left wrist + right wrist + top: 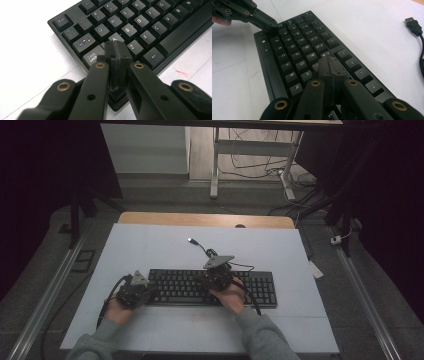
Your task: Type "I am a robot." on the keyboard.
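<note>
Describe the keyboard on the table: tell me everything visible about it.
The keyboard is a black, full-size one with white legends, seemingly plastic, lying flat on the white table cover, long side toward the person. Its black cable runs back to an unplugged USB plug lying on the cover. The left gripper, jaws shut, rests its tip by the A and Caps Lock keys; the right gripper, also shut, sits over the middle keys near H.
</note>
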`<state>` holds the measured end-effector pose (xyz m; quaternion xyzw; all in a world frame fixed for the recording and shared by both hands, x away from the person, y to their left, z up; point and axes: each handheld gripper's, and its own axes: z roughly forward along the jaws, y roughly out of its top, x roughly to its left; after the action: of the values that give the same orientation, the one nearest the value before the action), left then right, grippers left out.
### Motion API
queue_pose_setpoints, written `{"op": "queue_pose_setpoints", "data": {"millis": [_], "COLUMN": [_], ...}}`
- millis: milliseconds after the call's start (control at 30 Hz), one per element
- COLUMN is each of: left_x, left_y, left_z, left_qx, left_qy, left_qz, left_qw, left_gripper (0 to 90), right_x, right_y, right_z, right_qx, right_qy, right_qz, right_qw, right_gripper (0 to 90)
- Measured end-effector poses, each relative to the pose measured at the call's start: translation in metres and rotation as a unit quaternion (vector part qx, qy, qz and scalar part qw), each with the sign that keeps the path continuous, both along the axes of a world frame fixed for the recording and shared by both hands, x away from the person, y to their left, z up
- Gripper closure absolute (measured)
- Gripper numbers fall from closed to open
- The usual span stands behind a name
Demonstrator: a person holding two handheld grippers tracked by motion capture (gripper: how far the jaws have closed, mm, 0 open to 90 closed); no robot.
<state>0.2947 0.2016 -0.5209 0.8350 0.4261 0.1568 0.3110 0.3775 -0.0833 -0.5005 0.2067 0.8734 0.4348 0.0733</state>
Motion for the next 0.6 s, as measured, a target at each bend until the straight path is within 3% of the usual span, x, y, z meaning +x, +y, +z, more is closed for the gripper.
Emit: {"op": "queue_pose_setpoints", "data": {"millis": [333, 600], "left_x": [0.0000, 0.0000], "left_y": [0.0005, 0.0007], "left_z": [-0.0004, -0.0007], "left_qx": [0.000, -0.001], "left_qy": [0.000, 0.000], "left_qz": [-0.001, -0.002], "left_qw": [1.0000, 1.0000], "left_gripper": [88.7, 88.7], "right_x": [0.0026, 0.0033], "right_y": [0.0049, 0.0084], "right_z": [-0.0054, -0.0102], "right_qx": [-0.006, -0.030], "right_qy": [0.002, -0.004], "right_qz": [-0.002, -0.007], "right_qw": [1.0000, 0.9995], "right_gripper": [90.0, 90.0]}}
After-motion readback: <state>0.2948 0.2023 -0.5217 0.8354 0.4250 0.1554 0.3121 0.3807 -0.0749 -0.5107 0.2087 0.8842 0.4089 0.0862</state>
